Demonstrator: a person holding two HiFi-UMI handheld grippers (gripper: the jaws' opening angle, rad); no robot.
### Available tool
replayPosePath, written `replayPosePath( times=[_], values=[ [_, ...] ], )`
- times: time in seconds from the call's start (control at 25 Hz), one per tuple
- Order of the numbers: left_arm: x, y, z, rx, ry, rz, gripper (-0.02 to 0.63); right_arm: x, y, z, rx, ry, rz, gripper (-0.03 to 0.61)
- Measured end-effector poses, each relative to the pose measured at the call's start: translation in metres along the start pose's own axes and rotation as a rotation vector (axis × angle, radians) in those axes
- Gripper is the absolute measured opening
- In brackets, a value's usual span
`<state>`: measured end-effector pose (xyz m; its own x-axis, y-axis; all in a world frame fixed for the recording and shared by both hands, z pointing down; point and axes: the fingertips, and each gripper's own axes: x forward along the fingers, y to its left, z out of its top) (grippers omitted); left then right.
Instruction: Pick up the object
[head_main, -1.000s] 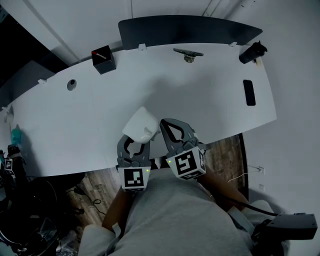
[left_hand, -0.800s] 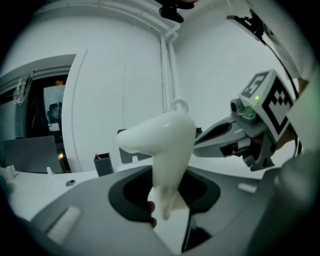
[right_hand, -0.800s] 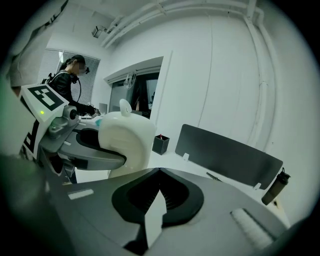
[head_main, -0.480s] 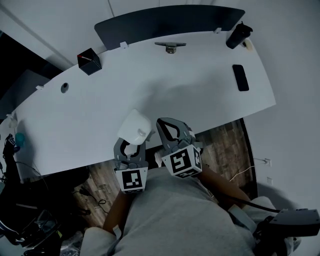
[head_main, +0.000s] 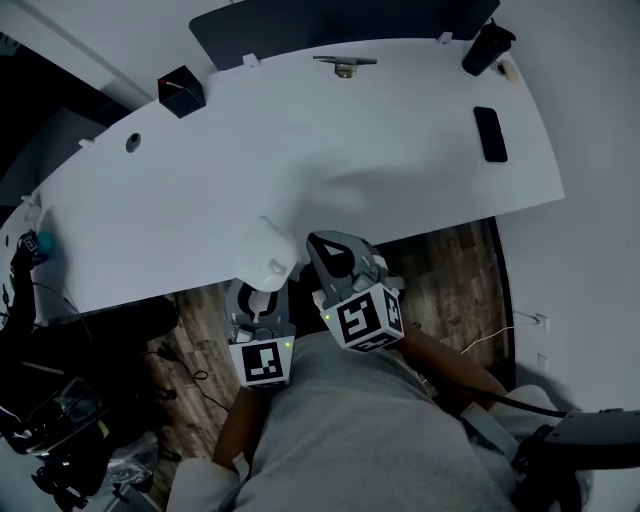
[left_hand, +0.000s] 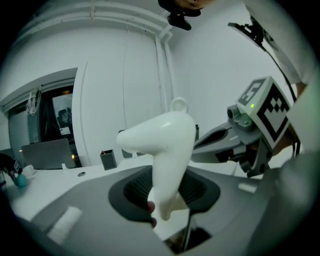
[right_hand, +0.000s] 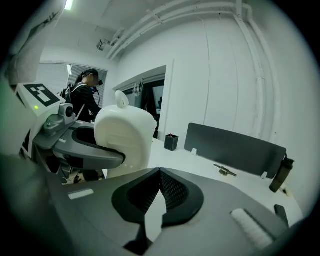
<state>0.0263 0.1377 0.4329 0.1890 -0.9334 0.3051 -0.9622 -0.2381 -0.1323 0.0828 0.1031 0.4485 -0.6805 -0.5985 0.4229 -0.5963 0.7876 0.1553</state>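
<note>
My left gripper (head_main: 259, 296) clamps the stem of a smooth white plastic object (head_main: 268, 254) (pistol-shaped, small loop on top) above the tabletop's (head_main: 300, 150) near edge. The right gripper (head_main: 327, 249) is closed and empty.

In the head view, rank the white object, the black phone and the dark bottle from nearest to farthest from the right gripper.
1. The white object, right beside the right gripper, on its left.
2. The black phone, lying on the right side of the desk.
3. The dark bottle, at the far right corner, beyond the phone.
</note>
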Motion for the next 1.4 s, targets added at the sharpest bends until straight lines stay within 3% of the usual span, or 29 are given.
replayPosePath(
  times=[0.28,0.6,0.8,1.2,1.4],
  values=[
    [-0.035,0.006,-0.010,-0.040,0.006,0.044,0.140,-0.007,0.032,-0.006,0.018,0.002,0.048,0.002],
    [-0.054,0.035,-0.012,-0.047,0.000,0.013,0.140,-0.004,0.042,0.016,0.022,0.019,-0.018,0.002],
    [-0.051,0.052,0.004,-0.079,-0.070,-0.018,0.140,0.000,0.055,0.033,0.007,0.015,-0.053,0.002],
    [-0.048,0.068,0.006,-0.085,-0.112,-0.054,0.140,0.001,0.068,0.055,0.047,-0.027,-0.067,0.002],
    [-0.043,0.067,0.011,-0.087,-0.128,-0.064,0.140,0.002,0.067,0.060,0.013,-0.026,-0.079,0.002]
  ],
)
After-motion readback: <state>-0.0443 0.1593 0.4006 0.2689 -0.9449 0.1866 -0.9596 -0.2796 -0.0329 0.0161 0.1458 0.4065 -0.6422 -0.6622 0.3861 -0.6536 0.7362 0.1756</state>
